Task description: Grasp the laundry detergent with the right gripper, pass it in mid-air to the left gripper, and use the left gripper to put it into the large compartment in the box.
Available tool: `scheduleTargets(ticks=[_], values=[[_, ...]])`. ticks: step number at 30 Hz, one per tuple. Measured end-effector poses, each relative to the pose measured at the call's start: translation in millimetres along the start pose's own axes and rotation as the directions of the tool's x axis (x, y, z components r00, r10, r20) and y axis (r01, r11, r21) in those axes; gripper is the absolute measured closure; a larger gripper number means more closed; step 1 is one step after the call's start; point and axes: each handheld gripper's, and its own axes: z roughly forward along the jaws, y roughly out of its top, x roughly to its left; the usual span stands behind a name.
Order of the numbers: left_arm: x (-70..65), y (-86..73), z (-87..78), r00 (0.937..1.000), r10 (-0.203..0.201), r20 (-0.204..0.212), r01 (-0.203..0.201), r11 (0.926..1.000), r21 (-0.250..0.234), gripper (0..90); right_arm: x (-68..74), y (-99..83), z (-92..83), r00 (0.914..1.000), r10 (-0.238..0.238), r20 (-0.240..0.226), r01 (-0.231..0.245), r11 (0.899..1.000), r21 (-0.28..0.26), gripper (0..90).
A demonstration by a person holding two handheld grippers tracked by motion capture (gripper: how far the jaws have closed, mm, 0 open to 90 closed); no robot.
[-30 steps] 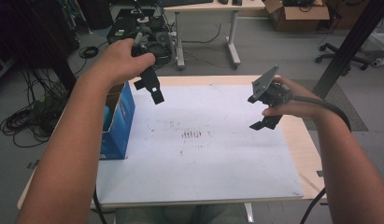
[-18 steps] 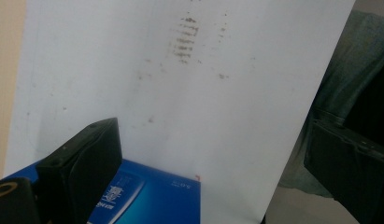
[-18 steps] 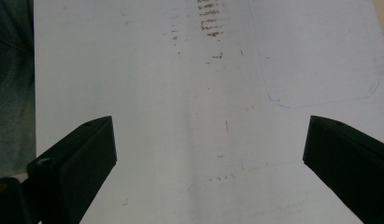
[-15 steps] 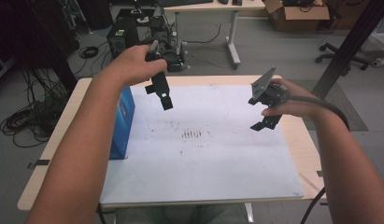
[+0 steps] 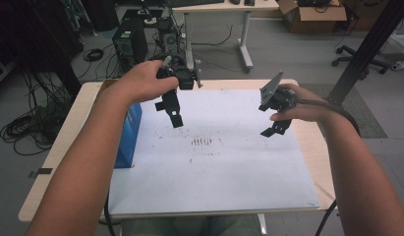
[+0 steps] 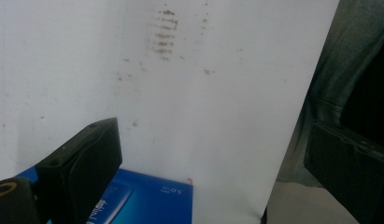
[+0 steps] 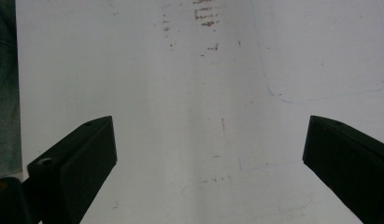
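Above the white table (image 5: pixel 239 172), both tongs (image 5: pixel 176 110) (image 5: pixel 275 125) are held wide open and empty, with the blue box (image 5: pixel 128 132) at nine o'clock untouched.

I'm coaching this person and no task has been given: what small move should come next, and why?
Probably lower the left gripper toward the blue box at the table's left edge. Both grippers are open and hold nothing, the right gripper has bare white sheet under it, and the box is nearest the left.
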Motion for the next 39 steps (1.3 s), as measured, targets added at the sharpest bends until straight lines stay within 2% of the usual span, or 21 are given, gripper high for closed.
scheduleTargets(ticks=[2, 19, 39], values=[[-0.8, -1.7, 0.0, 1.0000, 0.002, -0.009, -0.002, 1.0000, 0.000, 4.7, -2.3, 1.9, 0.6, 1.0000, 0.003, -0.001, -0.003, 1.000, 0.003, 2.9], [2.2, -7.1, 2.6, 0.9998, -0.018, 0.006, 0.018, 0.9998, -0.003, 4.6, -11.7, 12.3, 3.9, 1.0000, -0.003, 0.002, 0.003, 1.000, 0.010, 3.0], [-1.2, -0.8, 2.7, 0.9999, -0.010, 0.009, 0.010, 1.0000, -0.002, 4.8, -6.7, 13.3, -3.5, 0.9999, 0.000, 0.015, 0.000, 1.000, 0.005, 3.0]])
